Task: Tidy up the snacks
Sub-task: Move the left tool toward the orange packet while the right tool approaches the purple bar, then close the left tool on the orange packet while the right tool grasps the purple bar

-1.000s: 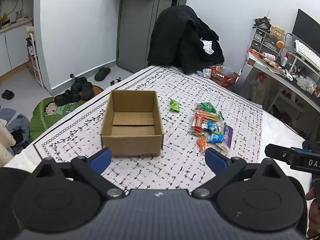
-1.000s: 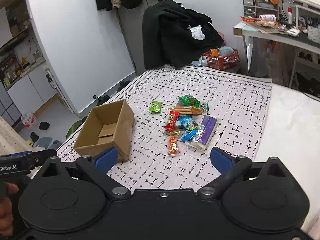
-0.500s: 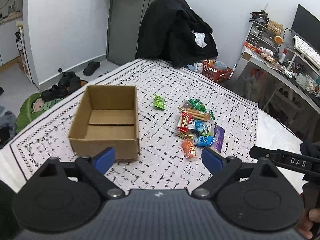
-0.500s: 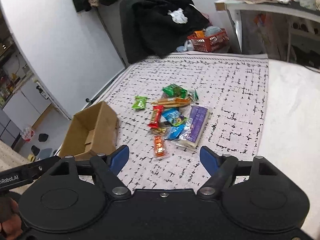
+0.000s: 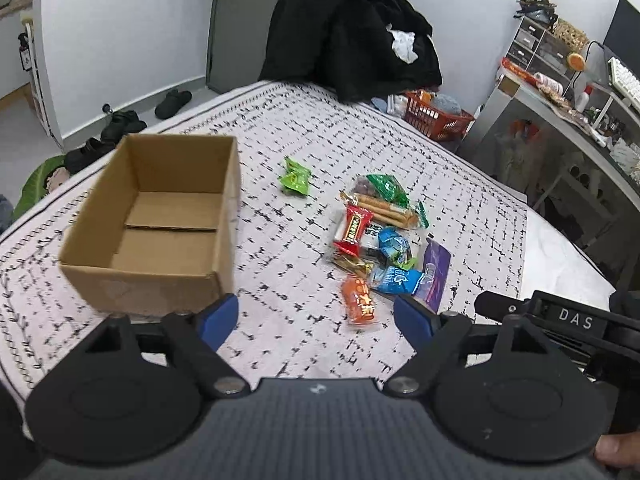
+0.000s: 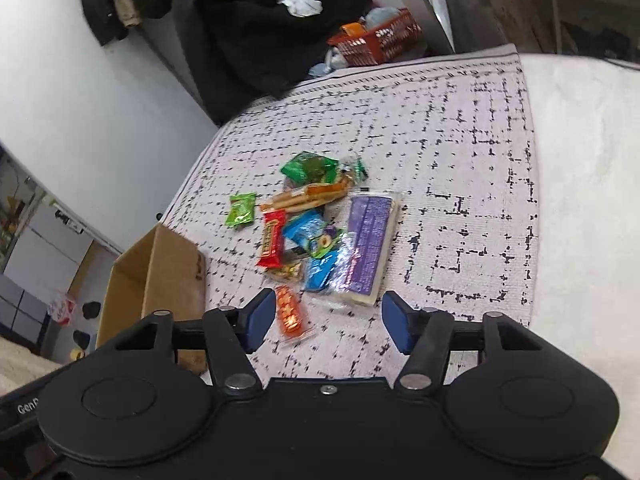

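Blue-padded, our right tongs (image 6: 326,326) have just been closing, nothing between them; just ahead the orange snack packet (image 6: 291,315) lies flat, long axis pointing away toward the snack pile (image 6: 320,224). Our left tongs (image 5: 316,320), also narrowing and empty, hover before the open cardboard box (image 5: 160,224) on the patterned cloth (image 5: 400,144).

Both my feeds are evenly lit, soft indoor light, hardly any shadows. Fisheye bends the walls hard at the edges. The right wrist view is smeared with motion blur, worst up top. There's glare on the purple packet (image 6: 370,240), and the cardboard box (image 5: 160,224) looks a bit soft.
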Demonstrator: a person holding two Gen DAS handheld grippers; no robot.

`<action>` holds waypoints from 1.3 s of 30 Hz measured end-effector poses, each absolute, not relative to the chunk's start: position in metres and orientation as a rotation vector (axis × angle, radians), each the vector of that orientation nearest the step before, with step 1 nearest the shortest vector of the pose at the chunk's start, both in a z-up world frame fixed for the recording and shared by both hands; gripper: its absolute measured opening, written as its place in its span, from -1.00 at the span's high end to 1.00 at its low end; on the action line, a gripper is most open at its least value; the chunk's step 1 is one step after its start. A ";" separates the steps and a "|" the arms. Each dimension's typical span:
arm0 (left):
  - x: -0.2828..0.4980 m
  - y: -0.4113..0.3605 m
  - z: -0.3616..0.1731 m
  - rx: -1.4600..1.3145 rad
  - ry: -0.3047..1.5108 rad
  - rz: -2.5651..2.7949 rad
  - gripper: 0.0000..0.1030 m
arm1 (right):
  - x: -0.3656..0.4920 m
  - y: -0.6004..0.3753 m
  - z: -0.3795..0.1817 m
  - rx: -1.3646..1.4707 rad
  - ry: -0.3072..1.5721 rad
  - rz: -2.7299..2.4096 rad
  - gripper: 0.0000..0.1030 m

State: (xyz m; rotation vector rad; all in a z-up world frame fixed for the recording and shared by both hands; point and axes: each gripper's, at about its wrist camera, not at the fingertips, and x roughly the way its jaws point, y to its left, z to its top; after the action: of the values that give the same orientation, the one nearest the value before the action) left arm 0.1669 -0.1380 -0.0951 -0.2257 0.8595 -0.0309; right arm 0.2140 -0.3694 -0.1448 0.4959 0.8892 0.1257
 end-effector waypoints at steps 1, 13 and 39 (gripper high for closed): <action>0.170 -0.140 -0.097 -0.229 0.862 -0.035 -0.56 | 0.217 -0.371 -0.148 0.502 0.892 0.120 -0.12; 0.219 -0.167 -0.144 -0.263 0.954 -0.052 -0.16 | 0.250 -0.373 -0.179 0.556 0.960 0.119 0.07; 0.273 -0.193 -0.212 -0.331 1.105 -0.065 0.43 | 0.292 -0.361 -0.219 0.527 1.054 0.102 0.41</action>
State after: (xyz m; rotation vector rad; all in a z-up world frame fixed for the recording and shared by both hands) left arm 0.2728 -0.1928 -0.2124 -0.3308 1.1045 -0.0646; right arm 0.2922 -0.3611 -0.2187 0.5267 1.0537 0.1022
